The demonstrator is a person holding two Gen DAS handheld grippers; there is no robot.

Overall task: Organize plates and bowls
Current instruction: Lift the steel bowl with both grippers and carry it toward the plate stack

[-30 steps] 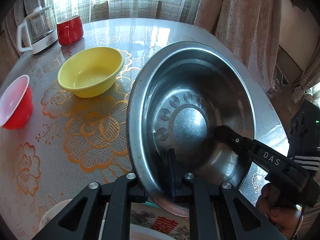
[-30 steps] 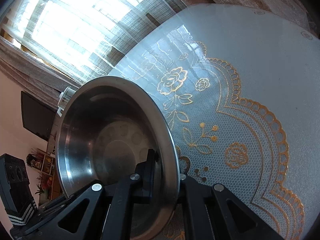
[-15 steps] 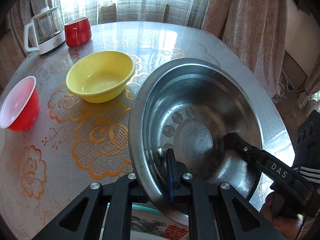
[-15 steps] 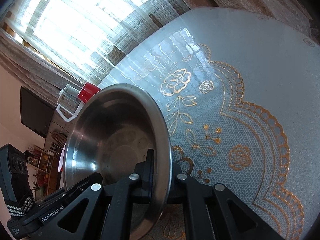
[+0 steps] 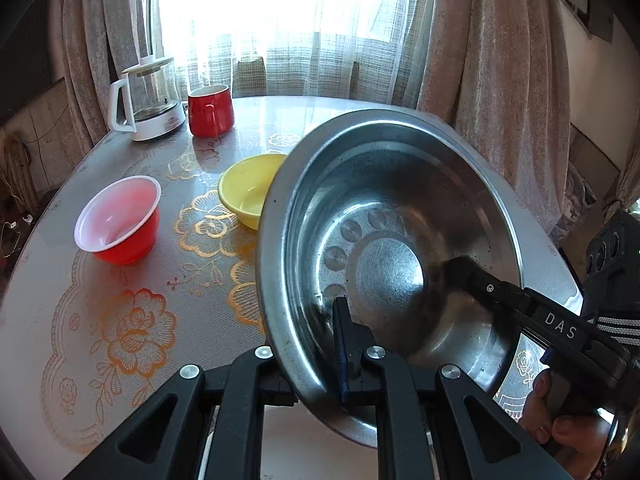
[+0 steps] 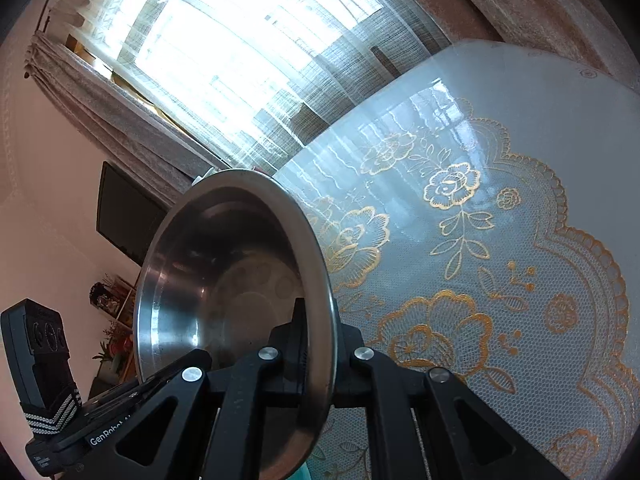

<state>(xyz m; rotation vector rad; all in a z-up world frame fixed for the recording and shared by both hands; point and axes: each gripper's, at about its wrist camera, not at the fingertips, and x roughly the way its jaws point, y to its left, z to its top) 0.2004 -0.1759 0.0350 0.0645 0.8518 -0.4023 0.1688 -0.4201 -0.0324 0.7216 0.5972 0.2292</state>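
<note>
A large steel bowl [image 5: 392,248] hangs tilted above the table, held by both grippers. My left gripper [image 5: 320,364] is shut on its near rim, one finger inside the bowl and one outside. My right gripper [image 6: 320,344] is shut on the rim of the same steel bowl [image 6: 224,280] at the other side; its finger [image 5: 488,288] shows inside the bowl in the left wrist view. A yellow bowl [image 5: 248,192] sits on the table, partly hidden behind the steel one. A red bowl [image 5: 120,220] with a white inside stands further left.
A glass kettle [image 5: 146,100] and a red mug [image 5: 210,110] stand at the table's far edge by the curtains. The round table [image 6: 500,220] has a lace cover with gold flowers. A person's hand [image 5: 568,440] grips the right tool.
Both grippers have lifted the steel bowl up and tilted it; the table, yellow bowl and red bowl now look further away, and the yellow bowl is partly covered.
</note>
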